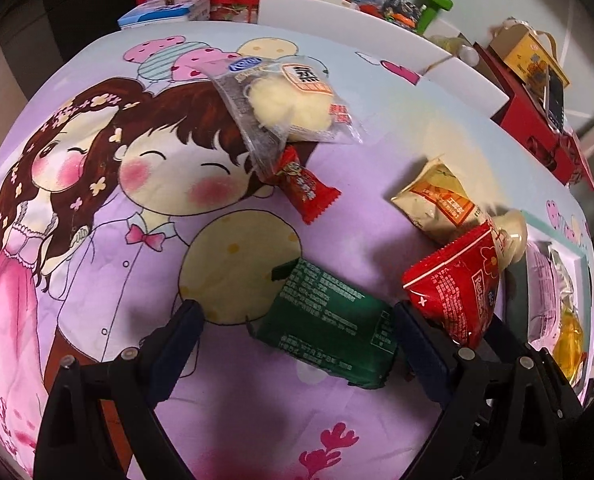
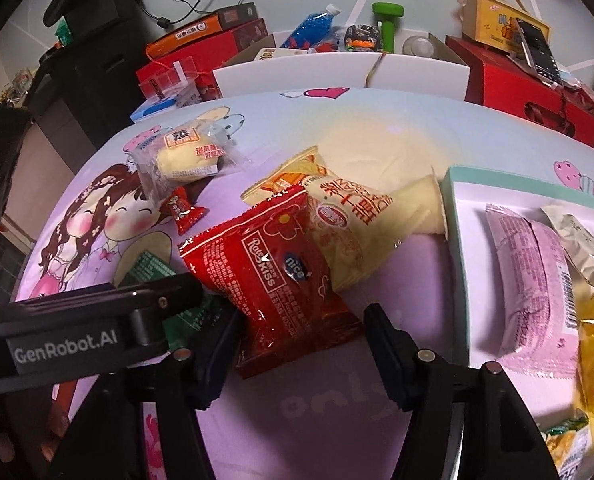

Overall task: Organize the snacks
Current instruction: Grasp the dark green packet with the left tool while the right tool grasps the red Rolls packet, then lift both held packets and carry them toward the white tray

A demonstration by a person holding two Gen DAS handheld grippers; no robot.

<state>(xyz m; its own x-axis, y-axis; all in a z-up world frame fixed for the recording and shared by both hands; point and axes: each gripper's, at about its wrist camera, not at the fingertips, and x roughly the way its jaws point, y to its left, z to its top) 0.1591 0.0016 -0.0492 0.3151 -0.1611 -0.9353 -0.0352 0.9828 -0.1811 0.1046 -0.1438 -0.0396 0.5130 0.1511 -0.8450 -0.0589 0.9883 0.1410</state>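
A green snack packet (image 1: 329, 320) lies on the cartoon cloth between the fingers of my open left gripper (image 1: 297, 332). A red Rate Kiss packet (image 2: 273, 276) lies between the fingers of my open right gripper (image 2: 301, 336) and also shows in the left wrist view (image 1: 457, 284). A cream yellow packet (image 2: 361, 224) leans on it. A clear bun packet (image 1: 293, 96), a small red candy packet (image 1: 305, 184) and a tan packet (image 1: 437, 200) lie farther off. A white tray (image 2: 461, 240) at the right holds a pink packet (image 2: 537, 276) and several other snacks.
Red gift boxes (image 2: 537, 92), a white box (image 2: 337, 72) with a blue bottle (image 2: 311, 28) and a green object (image 2: 387, 24) line the table's far edge. My left gripper's body (image 2: 77, 332) crosses the right wrist view at lower left.
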